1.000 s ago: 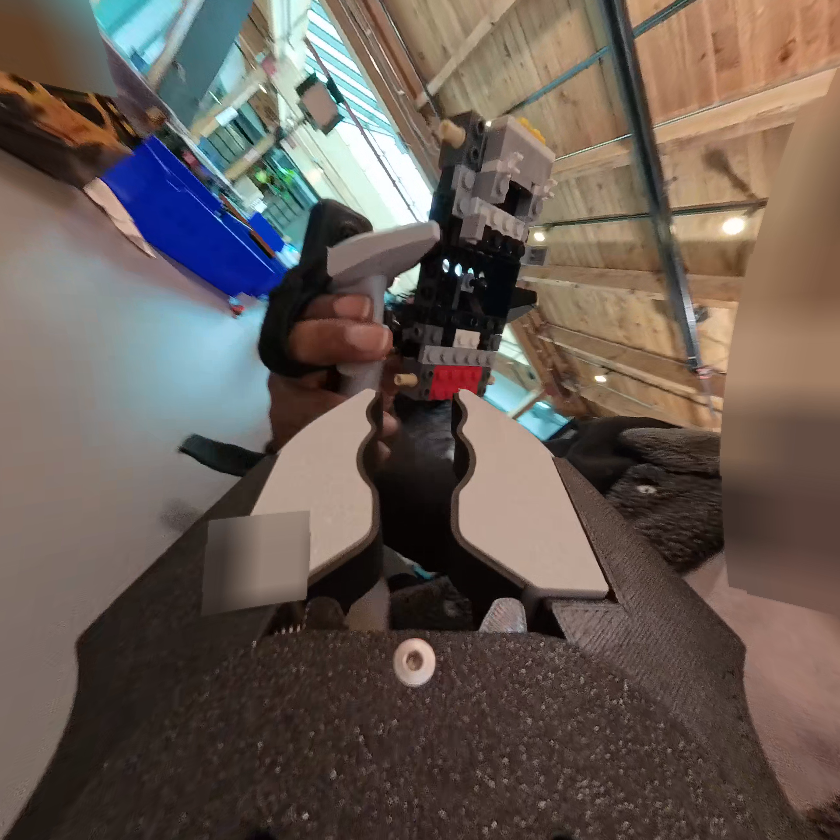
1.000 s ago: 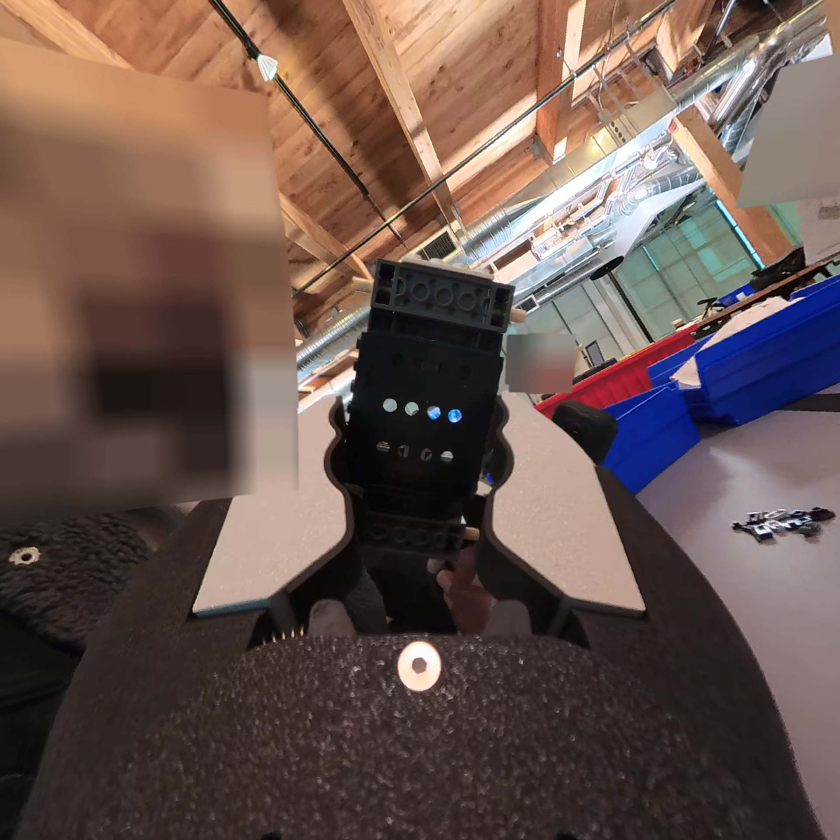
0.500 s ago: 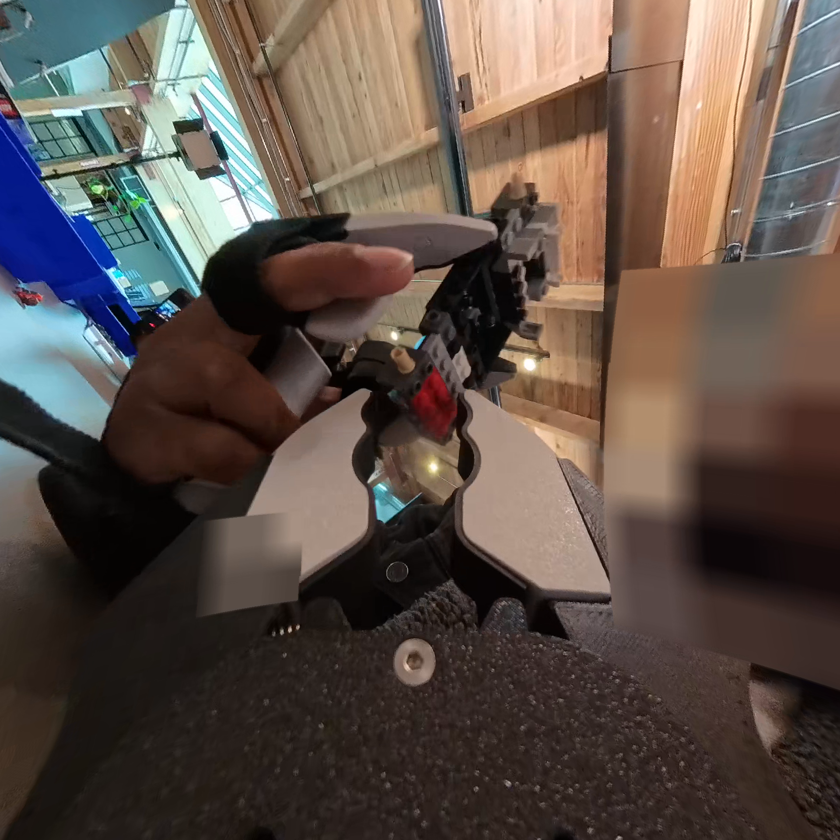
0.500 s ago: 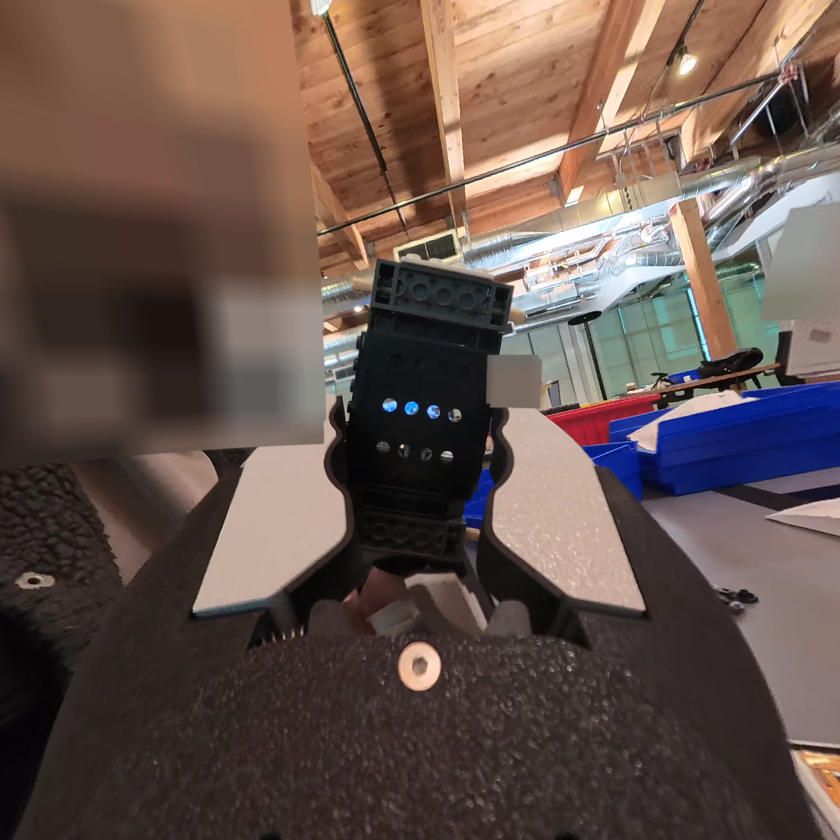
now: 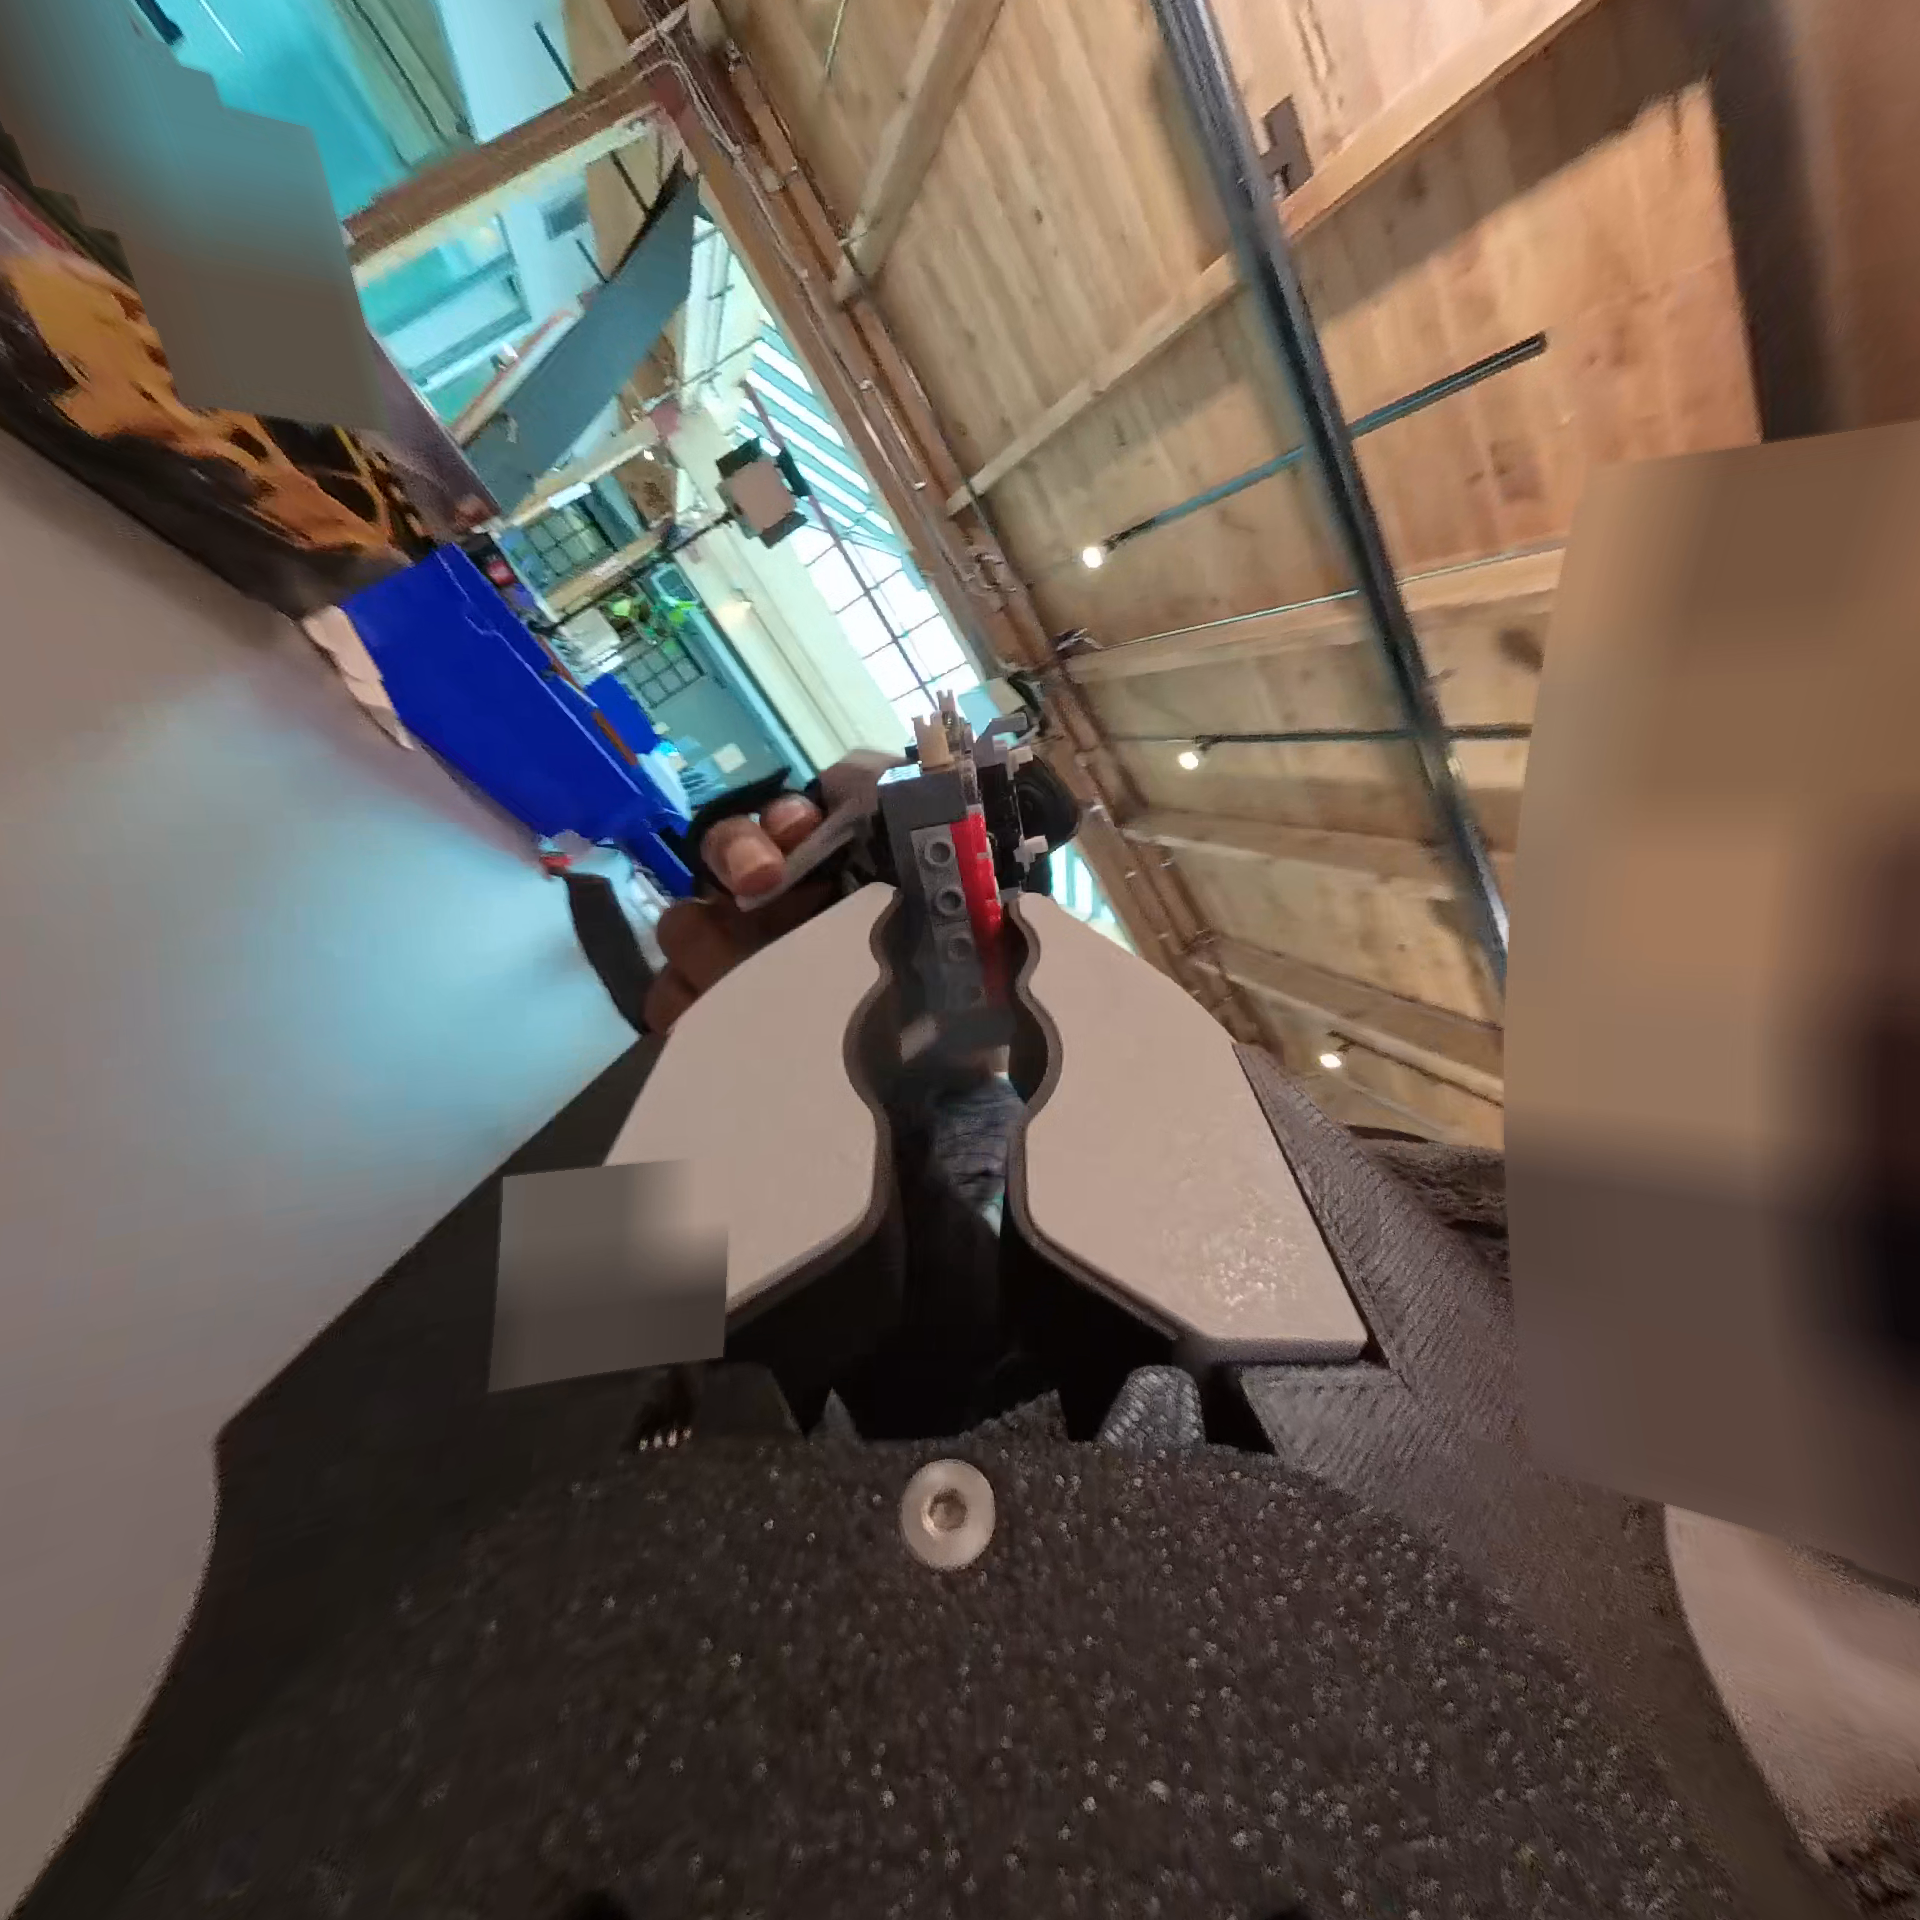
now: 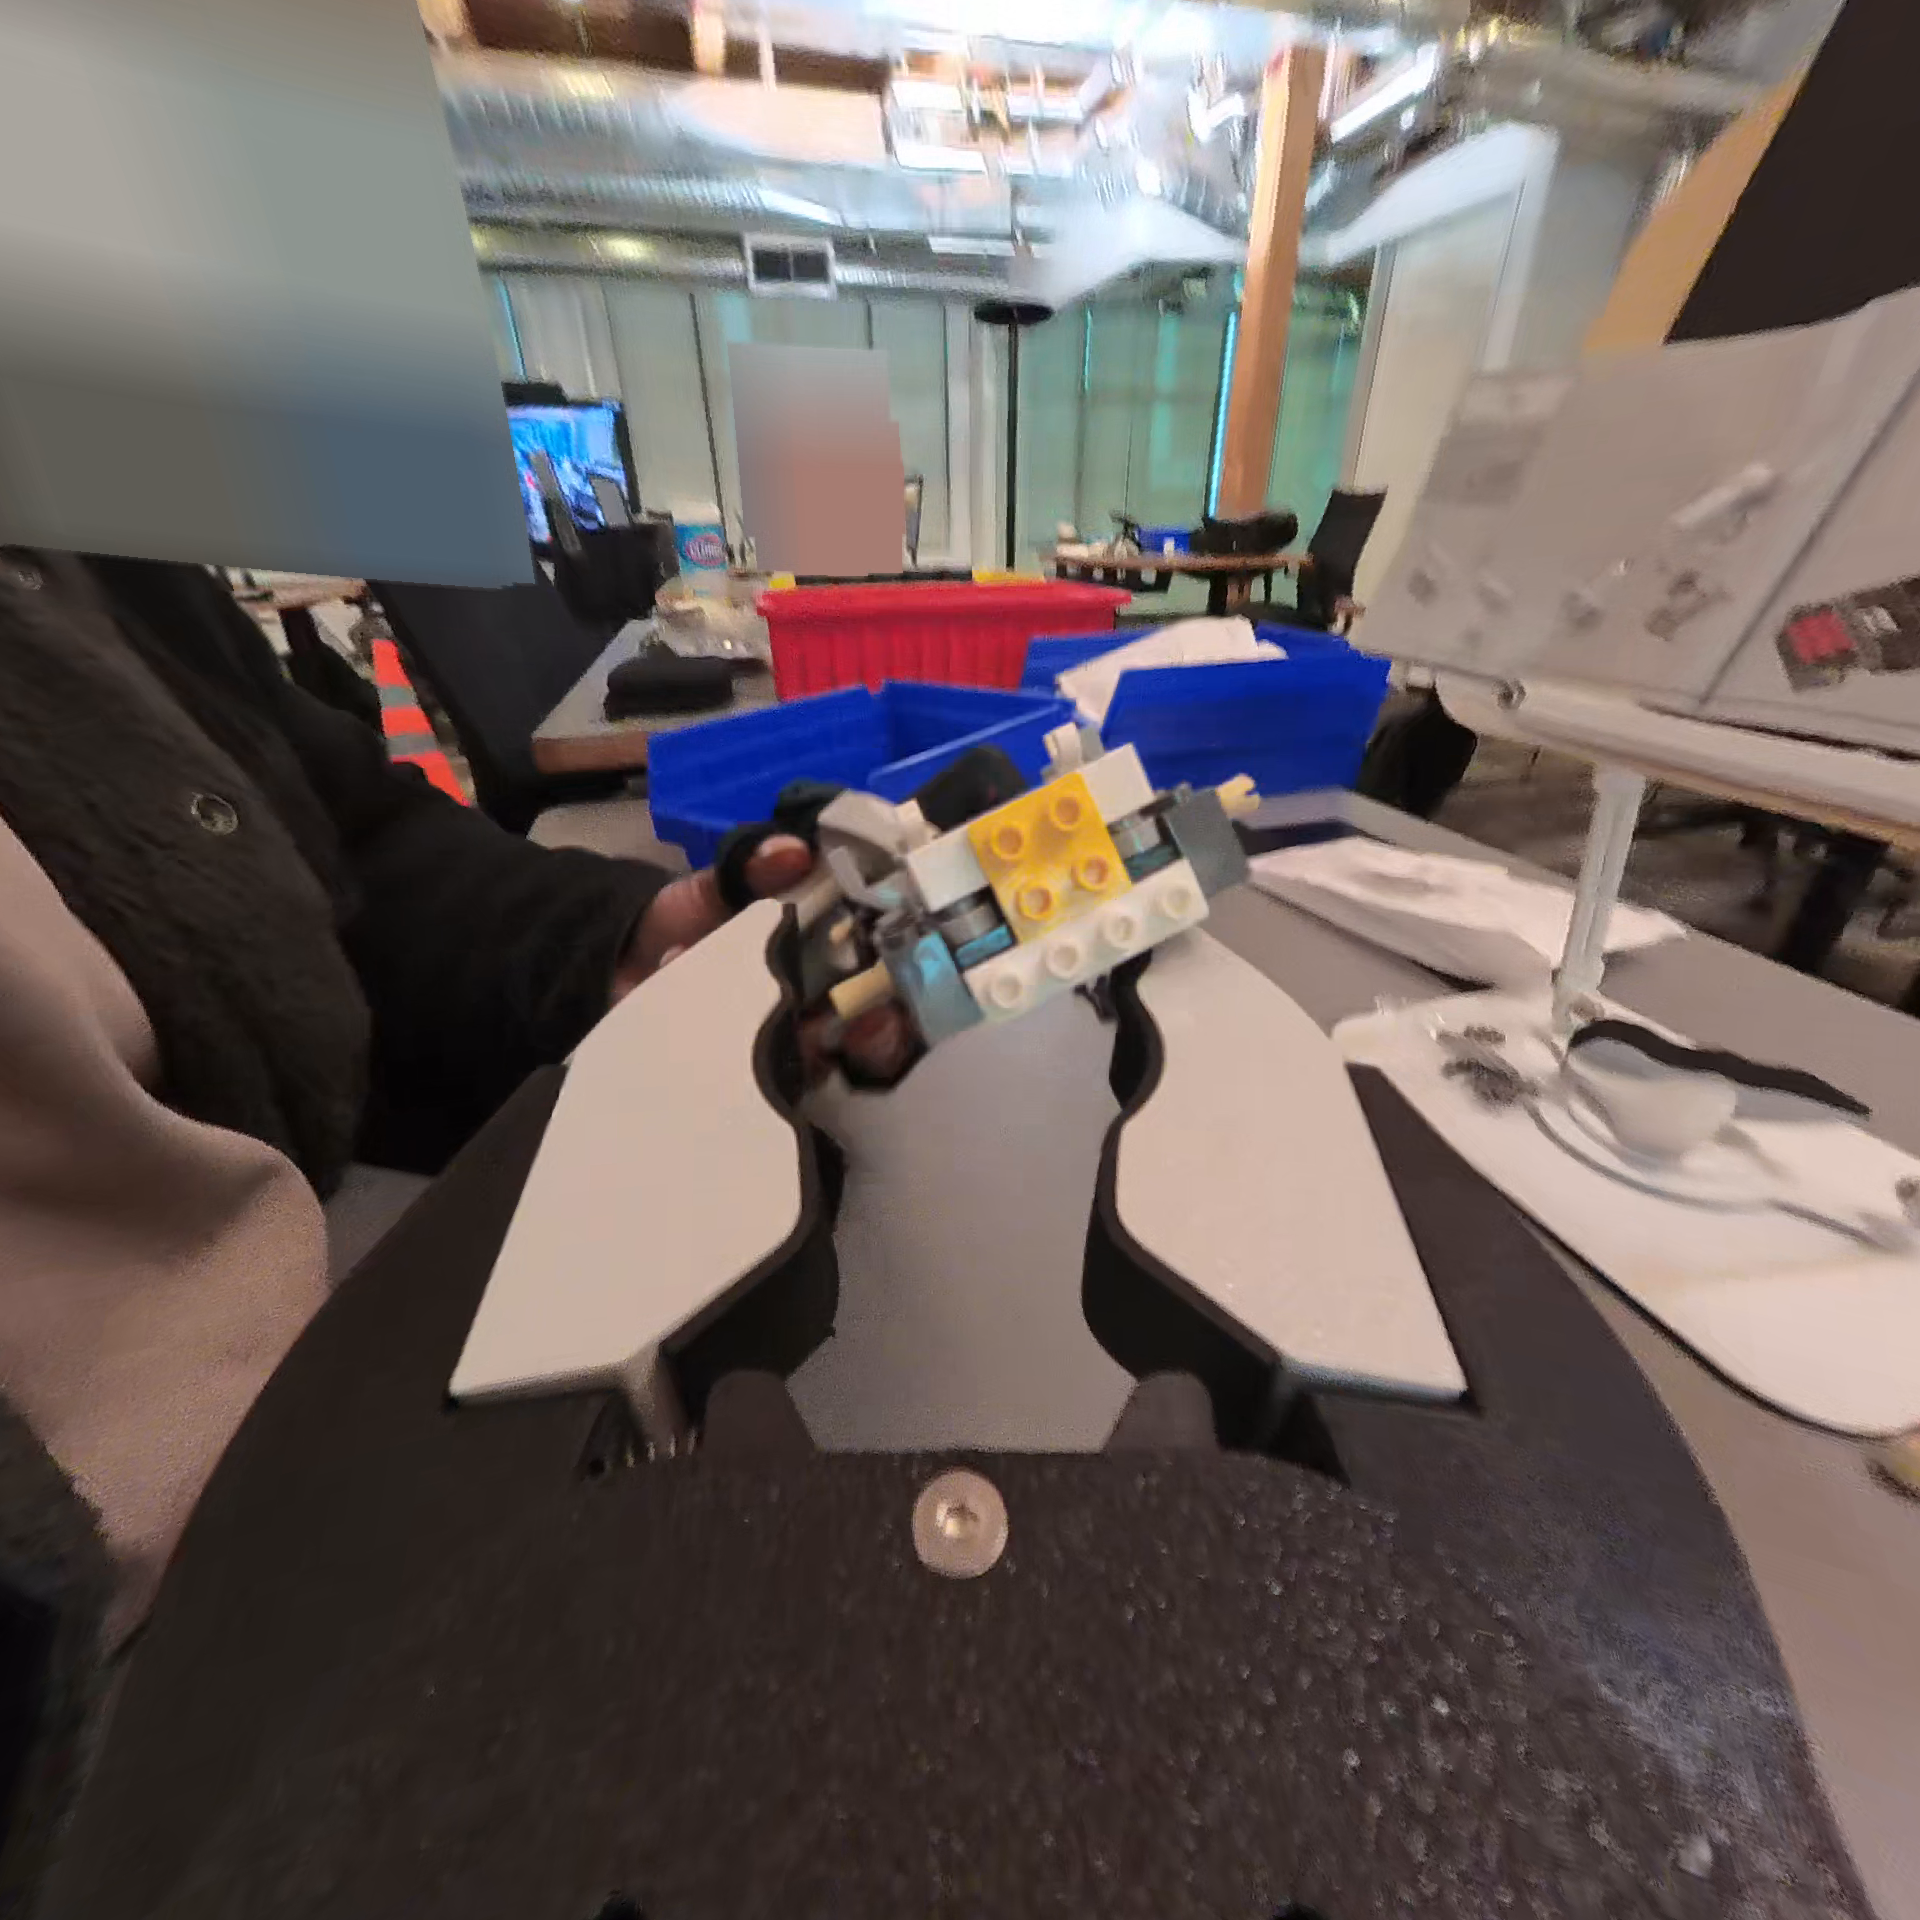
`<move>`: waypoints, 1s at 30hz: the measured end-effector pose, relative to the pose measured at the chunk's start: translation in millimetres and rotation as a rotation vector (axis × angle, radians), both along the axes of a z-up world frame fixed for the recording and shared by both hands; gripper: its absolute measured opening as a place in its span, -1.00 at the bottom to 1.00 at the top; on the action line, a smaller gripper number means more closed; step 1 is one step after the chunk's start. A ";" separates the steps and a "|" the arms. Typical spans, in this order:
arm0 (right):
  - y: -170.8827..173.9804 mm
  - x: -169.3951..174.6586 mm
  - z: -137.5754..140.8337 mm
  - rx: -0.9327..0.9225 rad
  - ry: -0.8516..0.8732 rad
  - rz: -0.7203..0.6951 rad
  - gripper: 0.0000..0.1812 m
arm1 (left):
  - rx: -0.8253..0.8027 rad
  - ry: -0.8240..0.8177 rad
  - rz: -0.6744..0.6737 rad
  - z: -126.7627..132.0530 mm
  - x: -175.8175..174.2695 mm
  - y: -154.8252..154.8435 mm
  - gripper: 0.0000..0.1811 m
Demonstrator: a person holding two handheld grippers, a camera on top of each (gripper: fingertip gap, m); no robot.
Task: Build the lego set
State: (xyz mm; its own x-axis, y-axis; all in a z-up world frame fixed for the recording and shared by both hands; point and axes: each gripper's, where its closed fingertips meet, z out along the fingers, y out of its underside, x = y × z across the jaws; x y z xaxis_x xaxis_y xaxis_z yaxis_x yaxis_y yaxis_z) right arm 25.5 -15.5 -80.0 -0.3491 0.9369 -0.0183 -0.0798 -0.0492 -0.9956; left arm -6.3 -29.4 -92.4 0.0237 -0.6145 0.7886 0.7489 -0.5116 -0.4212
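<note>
The lego model (image 6: 1049,894) is a small build with a yellow plate and white bricks on top and a grey and red end (image 5: 940,862). My left gripper (image 5: 958,935) is shut on that grey and red end and holds the model in the air. In the right wrist view the model sits tilted at the tips of my right gripper (image 6: 966,956). The right jaws stand wide apart and do not press it. A hand (image 6: 727,883) shows behind the model on the far side.
Blue bins (image 6: 1247,707) and a red bin (image 6: 935,634) stand at the back of the grey table (image 6: 956,1247). An instruction booklet (image 6: 1662,571) on a stand rises at the right over a white mat (image 6: 1558,1195) with small loose pieces (image 6: 1475,1060).
The right gripper was shut on the model's black underside and has let go. The left gripper closed on the red end. The right view swung down from the ceiling to the table.
</note>
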 end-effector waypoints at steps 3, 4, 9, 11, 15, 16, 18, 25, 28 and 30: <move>0.9 5.2 -12.3 -0.030 -0.111 0.009 -0.31 | 0.015 0.123 0.055 -1.0 -13.8 -0.2 -0.82; -0.3 6.0 -16.3 -0.057 -0.147 0.018 -0.28 | 0.030 0.182 0.069 -1.4 -14.0 -1.1 -0.83; 3.8 9.5 -14.6 -0.255 -0.200 0.040 -0.32 | 0.180 0.506 0.154 1.6 -8.3 -8.0 -0.84; 7.6 8.4 -9.8 -0.311 -0.200 0.036 -0.39 | 0.250 0.613 0.195 3.2 -7.2 -11.2 -0.83; 9.6 1.5 -9.8 -0.256 -0.218 0.014 -0.56 | 0.377 0.763 0.268 7.2 -8.5 -17.2 -0.83; 9.5 -0.2 -11.4 -0.232 -0.228 0.013 -0.57 | 0.399 0.782 0.280 8.1 -9.2 -18.5 -0.83; 7.4 -2.7 -15.7 -0.168 -0.232 0.013 -0.57 | 0.453 0.806 0.306 10.8 -10.2 -21.9 -0.83; -7.9 -1.5 -21.2 -0.048 -0.155 0.053 -0.58 | 0.537 0.767 0.288 16.3 -8.7 -31.4 -0.83; -9.5 1.2 -17.9 -0.025 -0.101 0.056 -0.57 | 0.548 0.733 0.285 18.6 -6.4 -32.5 -0.83; -8.5 2.4 -15.7 -0.055 -0.081 0.062 -0.58 | 0.546 0.694 0.282 20.8 -5.8 -33.0 -0.83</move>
State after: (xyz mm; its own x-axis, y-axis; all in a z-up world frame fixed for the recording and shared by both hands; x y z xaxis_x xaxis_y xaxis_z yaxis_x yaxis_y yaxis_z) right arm 27.9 -23.9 -95.7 -0.4018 0.9103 -0.0994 0.0061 -0.1059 -0.9944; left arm -12.1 -62.4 -71.6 0.5871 -0.7965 0.1447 0.3055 0.0524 -0.9508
